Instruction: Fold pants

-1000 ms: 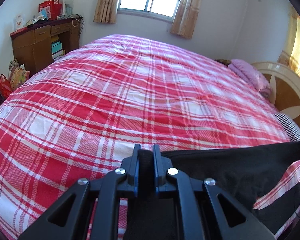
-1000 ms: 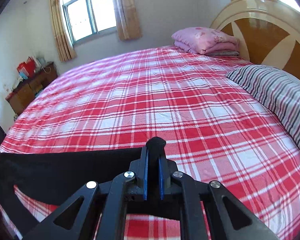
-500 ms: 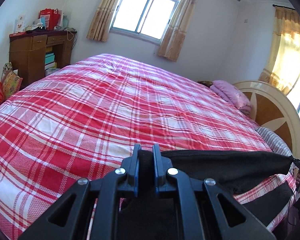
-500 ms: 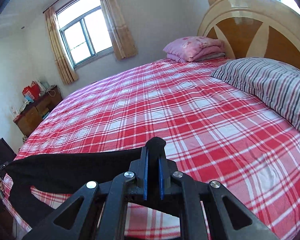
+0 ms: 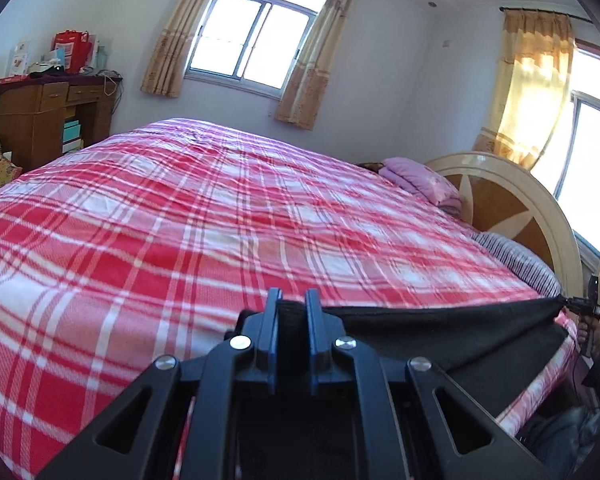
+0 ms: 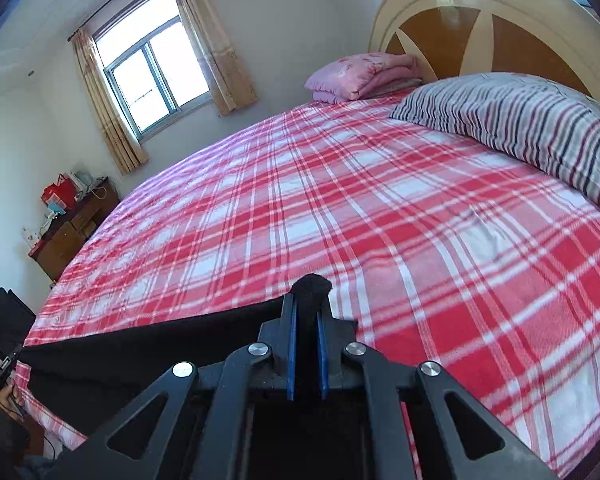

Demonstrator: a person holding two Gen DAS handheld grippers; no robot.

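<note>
Black pants (image 5: 452,336) hang stretched between my two grippers over the near edge of a bed with a red plaid cover (image 5: 220,220). My left gripper (image 5: 292,304) is shut on one end of the taut top edge. The other end reaches the right gripper (image 5: 580,306), small at the far right of the left wrist view. In the right wrist view the right gripper (image 6: 305,300) is shut on a bunched corner of the black pants (image 6: 148,340), which run left to the left gripper (image 6: 10,358). The cloth below the top edge drops out of sight.
A striped pillow (image 6: 520,128) and a folded pink blanket (image 6: 360,76) lie by the round headboard (image 6: 480,20). A wooden desk (image 5: 48,116) with red bags stands left of the bed. Curtained windows (image 5: 252,44) are behind. A person's hand (image 5: 592,336) shows at far right.
Both grippers have drawn back toward the near edge of the bed and tipped up, so more wall and window show. The pants' top edge stays taut between them, lower over the cover.
</note>
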